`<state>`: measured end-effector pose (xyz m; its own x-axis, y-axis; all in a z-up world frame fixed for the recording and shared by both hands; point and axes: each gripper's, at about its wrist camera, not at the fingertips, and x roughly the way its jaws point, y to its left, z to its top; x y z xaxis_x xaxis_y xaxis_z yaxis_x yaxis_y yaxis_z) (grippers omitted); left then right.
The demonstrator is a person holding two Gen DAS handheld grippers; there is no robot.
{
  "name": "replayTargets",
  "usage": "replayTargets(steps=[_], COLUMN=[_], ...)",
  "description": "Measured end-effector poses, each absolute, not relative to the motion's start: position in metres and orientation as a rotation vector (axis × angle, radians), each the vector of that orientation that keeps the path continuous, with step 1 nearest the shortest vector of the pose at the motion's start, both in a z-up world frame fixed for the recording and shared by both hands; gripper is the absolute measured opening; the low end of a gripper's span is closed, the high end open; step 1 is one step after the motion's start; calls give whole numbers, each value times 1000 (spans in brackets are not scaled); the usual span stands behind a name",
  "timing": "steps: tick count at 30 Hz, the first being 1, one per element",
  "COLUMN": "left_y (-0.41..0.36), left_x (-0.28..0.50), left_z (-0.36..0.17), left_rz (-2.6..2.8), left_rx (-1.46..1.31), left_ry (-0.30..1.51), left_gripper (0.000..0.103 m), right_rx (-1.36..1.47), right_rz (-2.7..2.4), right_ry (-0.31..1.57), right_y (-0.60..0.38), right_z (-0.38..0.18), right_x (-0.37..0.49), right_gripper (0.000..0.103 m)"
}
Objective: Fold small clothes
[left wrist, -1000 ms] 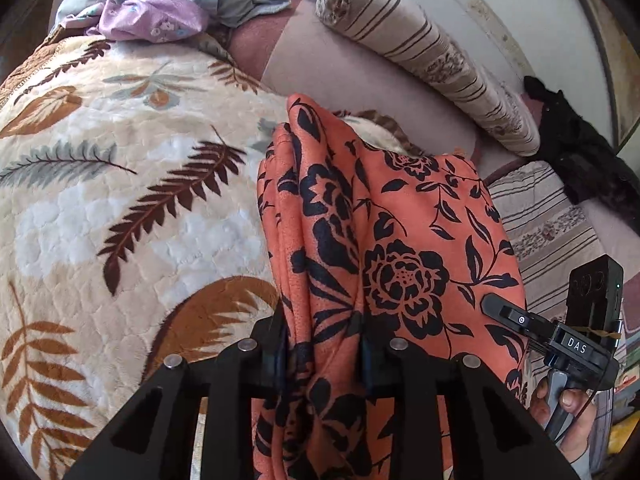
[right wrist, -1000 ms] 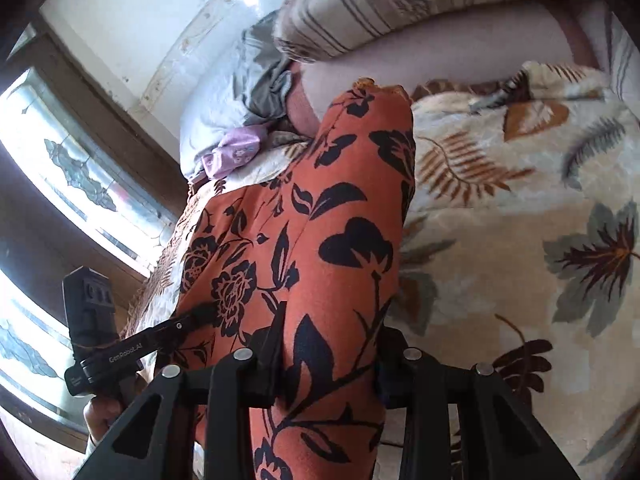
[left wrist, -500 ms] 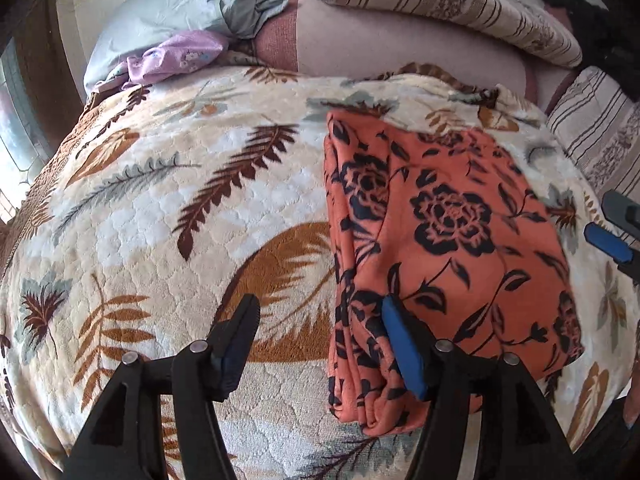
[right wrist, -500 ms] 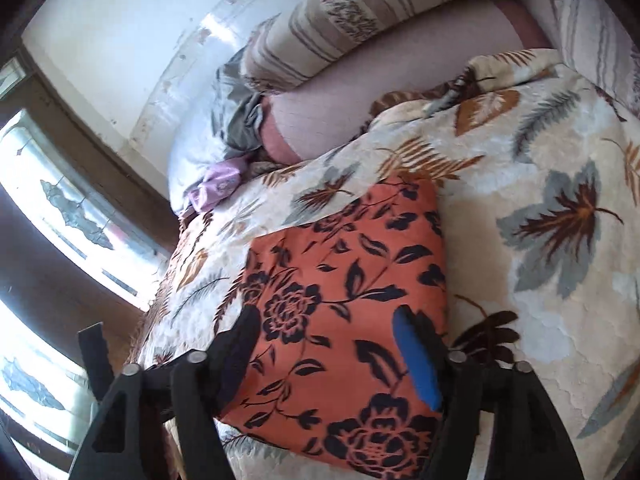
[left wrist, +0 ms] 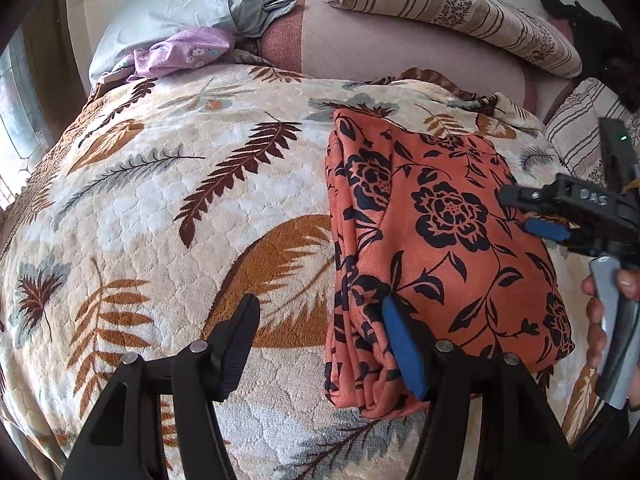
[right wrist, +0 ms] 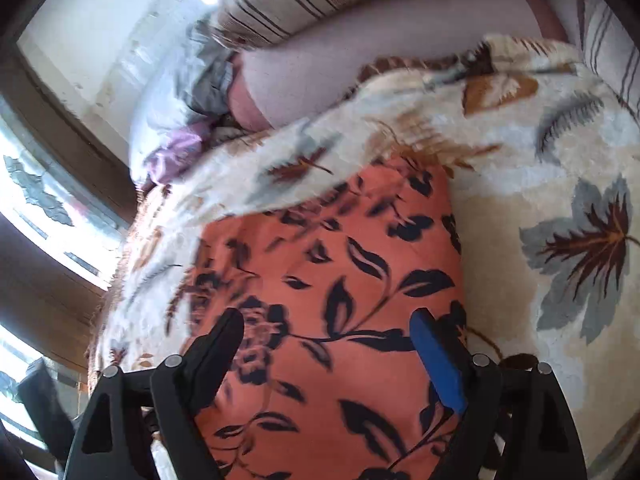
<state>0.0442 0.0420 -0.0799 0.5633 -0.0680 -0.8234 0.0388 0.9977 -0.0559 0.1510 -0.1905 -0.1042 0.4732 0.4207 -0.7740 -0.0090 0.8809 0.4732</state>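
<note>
An orange cloth with black flowers (left wrist: 436,240) lies folded in a rough rectangle on the leaf-patterned blanket (left wrist: 160,220). My left gripper (left wrist: 320,320) is open at its near left edge, the right finger over the cloth and the left finger over the blanket. The right gripper (left wrist: 532,216) shows in the left wrist view, open at the cloth's right side. In the right wrist view the right gripper (right wrist: 326,334) is open low above the cloth (right wrist: 340,280), which fills the space between its fingers. That view is blurred.
A striped bolster pillow (left wrist: 440,4) and a pale blue pillow (left wrist: 192,4) lie at the bed's head with a lilac garment (left wrist: 180,50). A dark cloth (left wrist: 600,36) lies at the far right. A window (right wrist: 32,200) is on the left.
Both grippers held the cloth up a second ago. They laid it down folded on the blanket and opened. The right gripper has since moved in over the cloth.
</note>
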Motion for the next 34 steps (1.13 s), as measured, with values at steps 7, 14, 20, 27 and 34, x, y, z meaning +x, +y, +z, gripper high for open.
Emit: replayTargets(steps=[7, 14, 20, 27, 34], left_y=[42, 22, 7, -3, -6], left_x=[15, -28, -49, -61, -59], left_z=[-52, -26, -13, -4, -4], left_rz=[-41, -57, -89, -100, -89], left_rx=[-52, -78, -93, -76, -56], left_ry=[860, 784, 782, 774, 792], left_gripper=[85, 101, 101, 103, 103], right_rx=[348, 114, 14, -14, -15], right_rz=[268, 176, 137, 133, 126], right_ry=[919, 960, 969, 956, 948], right_y=[-189, -196, -189, -185, -183], right_z=[-62, -67, -69, -57, -53], right_x=[91, -10, -55, -65, -64], right_gripper=[87, 103, 103, 103, 103])
